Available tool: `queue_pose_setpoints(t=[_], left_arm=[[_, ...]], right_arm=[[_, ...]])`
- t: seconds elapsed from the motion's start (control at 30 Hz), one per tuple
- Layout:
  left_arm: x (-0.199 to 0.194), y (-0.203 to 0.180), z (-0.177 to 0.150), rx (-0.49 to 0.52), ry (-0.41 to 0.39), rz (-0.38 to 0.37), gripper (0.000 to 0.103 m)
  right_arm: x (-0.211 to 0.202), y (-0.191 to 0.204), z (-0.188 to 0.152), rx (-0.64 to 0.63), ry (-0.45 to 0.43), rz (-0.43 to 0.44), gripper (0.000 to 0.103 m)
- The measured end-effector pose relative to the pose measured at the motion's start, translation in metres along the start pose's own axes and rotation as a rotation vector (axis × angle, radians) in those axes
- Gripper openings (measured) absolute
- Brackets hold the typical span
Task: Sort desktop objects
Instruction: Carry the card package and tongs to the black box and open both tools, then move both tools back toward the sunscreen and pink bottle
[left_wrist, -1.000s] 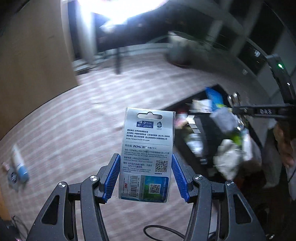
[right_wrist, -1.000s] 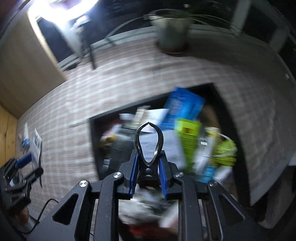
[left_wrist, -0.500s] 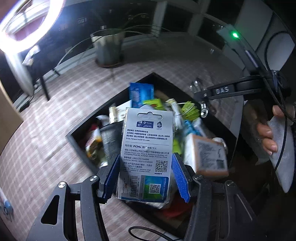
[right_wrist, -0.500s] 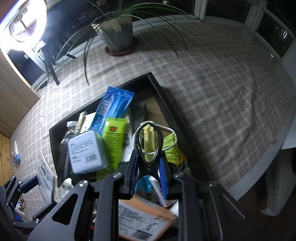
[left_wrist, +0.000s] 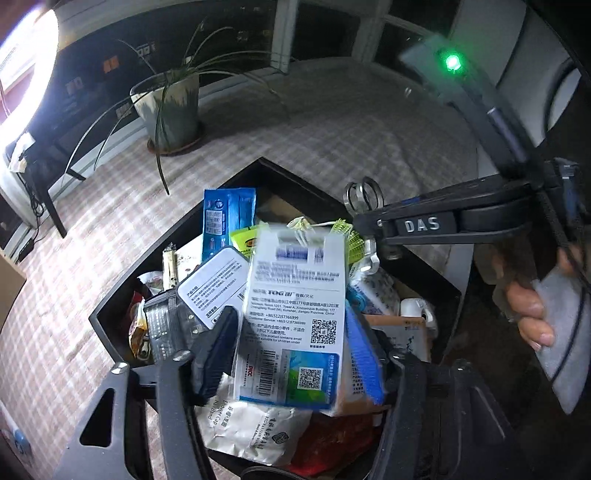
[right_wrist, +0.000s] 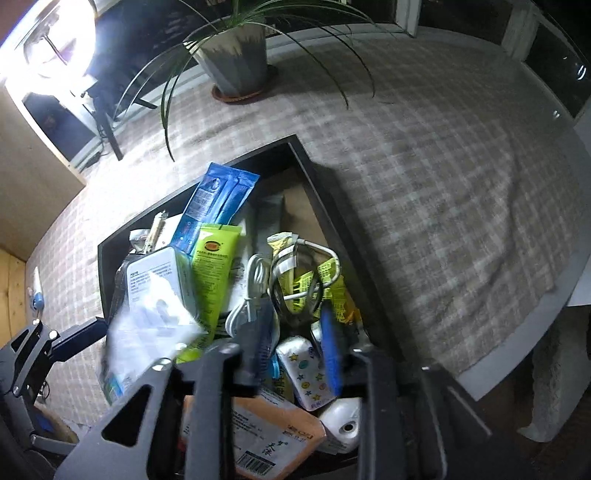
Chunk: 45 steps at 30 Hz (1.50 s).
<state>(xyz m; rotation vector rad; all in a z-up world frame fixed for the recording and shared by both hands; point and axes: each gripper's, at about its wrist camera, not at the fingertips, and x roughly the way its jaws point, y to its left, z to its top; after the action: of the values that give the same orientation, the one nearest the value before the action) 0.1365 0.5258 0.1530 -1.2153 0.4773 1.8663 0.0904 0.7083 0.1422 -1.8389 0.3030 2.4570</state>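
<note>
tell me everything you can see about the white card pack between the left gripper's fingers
The white card pack is a flat, glossy blister-style card with a hang slot, printed text, QR codes, a barcode and a blue-green bottom panel. It stands roughly upright, motion-blurred, between the opening jaws of the left gripper, apparently released, above the cluttered black tray.

- Both views are dim, with a cold bluish cast; the room behind is nearly black.
- Light is thrown from a ring lamp (left_wrist: 26, 70) at the upper left, blown out to pure white in both views (right_wrist: 48, 40).
- A green LED (left_wrist: 452, 61) is flared into a soft halo.
- The card (left_wrist: 295, 314) is smeared by motion blur at its top, while its lower print is kept readable; in the right view it is reduced to a pale streak (right_wrist: 147, 317).
- The tong pads (right_wrist: 330, 347) are blurred too.
- The checked cloth (right_wrist: 443, 177) is bowed by fisheye distortion, and the corners are vignetted.
</note>
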Motion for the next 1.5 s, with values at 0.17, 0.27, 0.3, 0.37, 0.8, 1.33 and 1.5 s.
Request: queue_pose_setpoints(t=[0.17, 0.27, 0.3, 0.37, 0.8, 1.33, 1.5], left_arm=[[-0.002, 0.005, 0.001, -0.027, -0.003, 0.012, 0.064], [-0.006, 0.010, 0.000, -0.037, -0.008, 0.021, 0.064], [-0.007, 0.012, 0.000, -0.042, -0.011, 0.023, 0.064], [-0.008, 0.017, -0.001, -0.054, -0.013, 0.028, 0.064], [-0.034, 0.079, -0.039, -0.212, -0.028, 0.115, 0.063], [-0.113, 0.240, -0.162, -0.506, -0.061, 0.269, 0.063], [-0.144, 0.312, -0.218, -0.640, -0.080, 0.330, 0.063]], right_arm=[[-0.007, 0.000, 0.004, 0.005, -0.017, 0.016, 0.042], [-0.007, 0.004, 0.005, -0.001, -0.014, 0.021, 0.042], [-0.007, 0.006, 0.005, -0.004, -0.012, 0.023, 0.042], [-0.005, 0.011, 0.006, -0.016, -0.008, 0.027, 0.042], [0.000, 0.088, 0.020, -0.154, 0.002, 0.074, 0.042], [0.006, 0.300, 0.014, -0.356, 0.023, 0.180, 0.042], [0.014, 0.380, 0.004, -0.409, 0.024, 0.220, 0.042]])
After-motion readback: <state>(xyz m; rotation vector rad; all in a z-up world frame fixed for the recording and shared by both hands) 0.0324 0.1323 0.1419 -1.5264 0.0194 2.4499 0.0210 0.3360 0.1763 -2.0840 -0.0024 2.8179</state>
